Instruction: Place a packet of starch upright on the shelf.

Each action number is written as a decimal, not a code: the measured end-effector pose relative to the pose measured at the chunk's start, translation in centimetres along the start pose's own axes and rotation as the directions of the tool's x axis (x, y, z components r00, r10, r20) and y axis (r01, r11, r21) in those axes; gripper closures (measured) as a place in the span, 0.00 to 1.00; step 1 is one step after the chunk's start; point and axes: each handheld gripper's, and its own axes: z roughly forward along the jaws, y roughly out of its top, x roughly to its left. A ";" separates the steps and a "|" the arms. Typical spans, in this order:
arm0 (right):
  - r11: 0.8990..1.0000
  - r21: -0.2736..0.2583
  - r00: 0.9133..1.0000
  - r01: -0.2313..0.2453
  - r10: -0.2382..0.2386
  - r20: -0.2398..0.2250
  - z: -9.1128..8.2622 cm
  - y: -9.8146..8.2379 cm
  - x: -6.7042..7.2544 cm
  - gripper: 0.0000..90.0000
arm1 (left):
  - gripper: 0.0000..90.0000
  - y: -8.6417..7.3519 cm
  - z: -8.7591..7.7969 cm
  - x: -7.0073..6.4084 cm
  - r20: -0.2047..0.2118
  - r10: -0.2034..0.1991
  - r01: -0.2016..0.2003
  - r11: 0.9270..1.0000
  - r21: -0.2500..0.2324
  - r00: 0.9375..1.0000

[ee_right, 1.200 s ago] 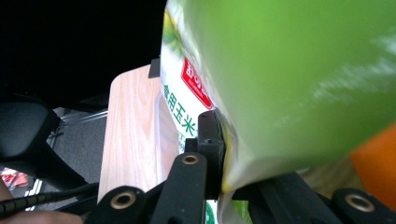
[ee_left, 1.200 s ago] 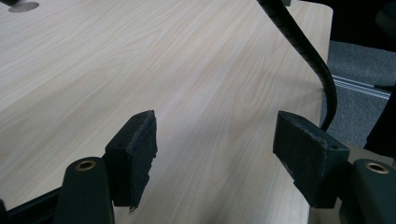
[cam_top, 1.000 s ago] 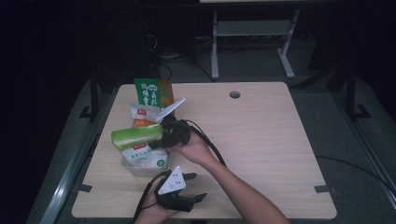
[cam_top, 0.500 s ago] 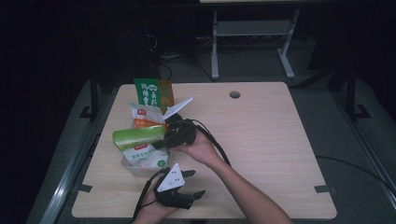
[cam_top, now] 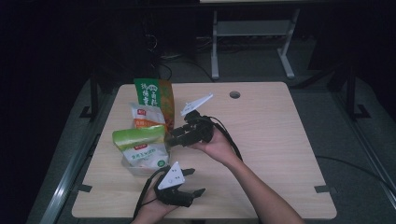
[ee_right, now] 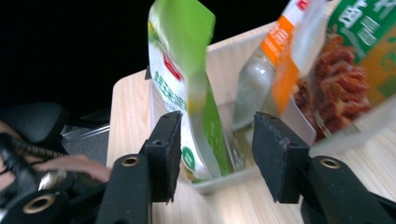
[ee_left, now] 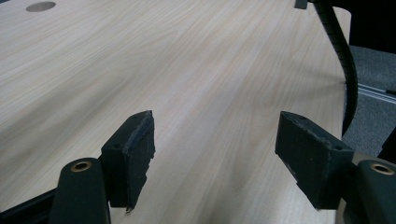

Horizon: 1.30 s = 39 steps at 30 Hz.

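While the left claw (cam_top: 189, 182) rests low at the bottom centre of the high view, released with its jaws spread wide over bare wood, the right claw (cam_top: 173, 138) sits just left of the frame's centre, pointing left at a clear plastic tray (cam_top: 133, 169) of snack pouches. Its jaws have just been opening and now stand apart, released, pressing on nothing. In the right gripper view, the green pouch (ee_right: 187, 79) stands upright in the near end of the tray (ee_right: 224, 182), showing in the gap between the two black jaws but farther off than they are. Beside the green pouch, toward the upper right of that view, stands an orange and white pouch (ee_right: 285, 56), and past it a green pouch picturing reddish food (ee_right: 355, 60).

From above, the three pouches form a row at the left of the pale wooden desk (cam_top: 271, 140), running from the green pouch (cam_top: 140, 144) at lower left up to the tall one (cam_top: 154, 95). In the left gripper view, that claw (ee_left: 215, 149) is open over plain desk (ee_left: 187, 60).
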 end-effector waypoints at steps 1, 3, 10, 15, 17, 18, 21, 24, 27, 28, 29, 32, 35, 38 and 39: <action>1.000 0.001 1.000 -0.004 0.004 0.004 -0.3 -0.2 -0.1 0.56 | 0.31 0.0 0.0 0.0 -0.002 -0.003 0.003 1.000 -0.003 1.000; 1.000 0.001 1.000 -0.008 0.008 0.010 -0.8 -0.5 -0.4 0.53 | 0.31 0.0 0.0 0.1 -0.005 0.000 0.000 1.000 -0.004 1.000; 0.999 -0.006 0.998 -0.036 0.036 0.057 -2.8 -1.8 -1.4 0.48 | 0.31 0.1 -0.1 0.2 -0.007 0.006 -0.006 1.000 -0.001 1.000; 0.998 -0.008 0.995 -0.058 0.058 0.085 -4.0 -2.8 -2.0 0.46 | 0.31 0.1 -0.1 0.2 -0.009 0.011 -0.011 1.000 0.000 1.000; 0.998 -0.011 0.994 -0.062 0.063 0.092 -4.4 -3.1 -2.2 0.45 | 0.31 0.1 0.0 0.2 -0.008 0.005 -0.005 1.000 -0.003 1.000; 0.998 -0.010 0.993 -0.065 0.065 0.096 -4.6 -3.2 -2.3 0.45 | 0.31 0.1 0.0 0.2 -0.007 0.003 -0.003 1.000 -0.003 1.000; 0.997 -0.014 0.991 -0.077 0.078 0.109 -5.1 -3.6 -2.6 0.44 | 0.31 0.1 0.0 0.3 -0.008 0.003 -0.003 1.000 -0.001 1.000; 0.996 -0.018 0.989 -0.086 0.087 0.119 -5.6 -3.9 -2.8 0.43 | 0.31 0.2 -0.1 0.3 -0.010 0.010 -0.010 1.000 -0.003 1.000; 0.996 -0.014 0.987 -0.092 0.093 0.131 -6.0 -4.1 -2.9 0.42 | 0.31 0.1 -0.1 0.3 -0.011 0.005 -0.005 1.000 -0.009 1.000; 0.996 -0.016 0.987 -0.093 0.094 0.134 -6.2 -4.2 -3.0 0.42 | 0.31 0.2 -0.1 0.4 -0.013 0.005 -0.005 1.000 -0.009 1.000; 0.996 -0.016 0.986 -0.089 0.090 0.137 -6.3 -4.3 -3.1 0.41 | 0.31 0.2 -0.1 0.4 -0.012 0.003 -0.003 1.000 -0.007 1.000; 0.995 -0.017 0.985 -0.095 0.096 0.145 -6.8 -4.5 -3.2 0.41 | 0.31 0.2 -0.2 0.4 -0.014 0.002 -0.002 1.000 -0.010 1.000; 0.995 -0.014 0.983 -0.100 0.101 0.154 -7.2 -4.7 -3.3 0.40 | 0.31 0.2 -0.2 0.4 -0.014 0.002 -0.002 1.000 -0.010 1.000; 0.994 -0.011 0.981 -0.106 0.107 0.165 -7.6 -5.0 -3.4 0.39 | 0.31 0.2 -0.2 0.4 -0.015 0.003 -0.003 1.000 -0.011 1.000; 0.994 -0.012 0.980 -0.107 0.107 0.167 -7.8 -5.1 -3.4 0.39 | 0.31 0.2 -0.2 0.4 -0.016 0.004 -0.004 1.000 -0.011 1.000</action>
